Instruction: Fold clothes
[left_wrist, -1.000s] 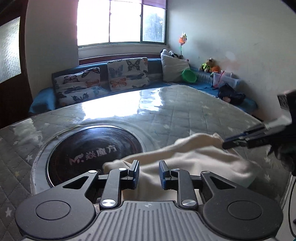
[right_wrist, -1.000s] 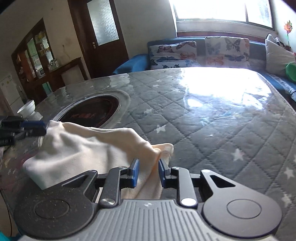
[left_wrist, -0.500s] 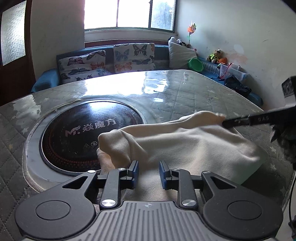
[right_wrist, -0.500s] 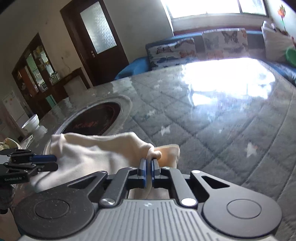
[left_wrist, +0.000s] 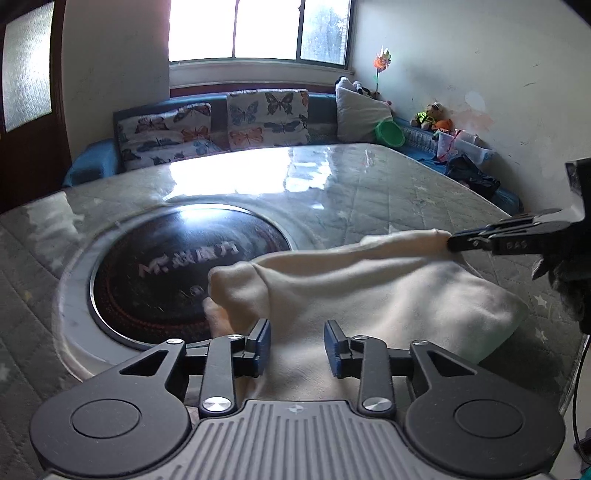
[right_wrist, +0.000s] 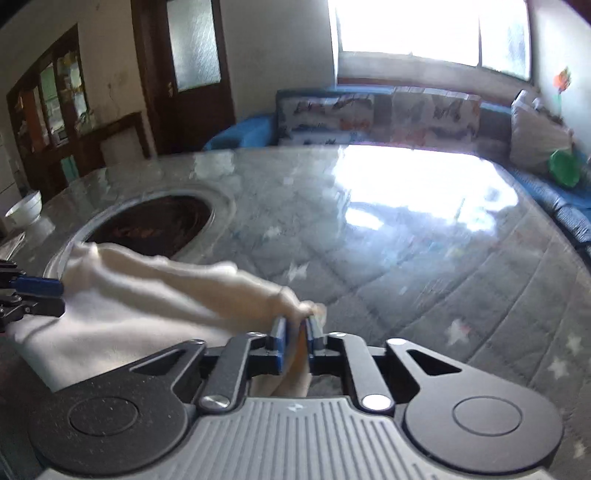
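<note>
right tool (right_wrist: 295, 326) is clamped on the cream garment (left_wrist: 388, 291), lifting one end; left tool (left_wrist: 296, 341) hovers with jaws apart over its near part on the surface (left_wrist: 369, 177).

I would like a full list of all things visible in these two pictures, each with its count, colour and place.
cream garment: 1, cream, on the table, partly over the cooktop rim
table: 1, grey quilted cover with stars under a glossy sheet
round cooktop: 1, black, set into the table
butterfly cushions: 2, white with coloured butterflies, on the blue sofa
blue sofa: 1, under the window
grey pillow: 1, sofa corner
green bowl: 1, beside the pillow
white bowl: 1, far left
pinwheel: 1, orange-green, wall corner
soft toys: several, right ledge
left gripper: open, over the garment
right gripper: shut on a garment edge
</note>
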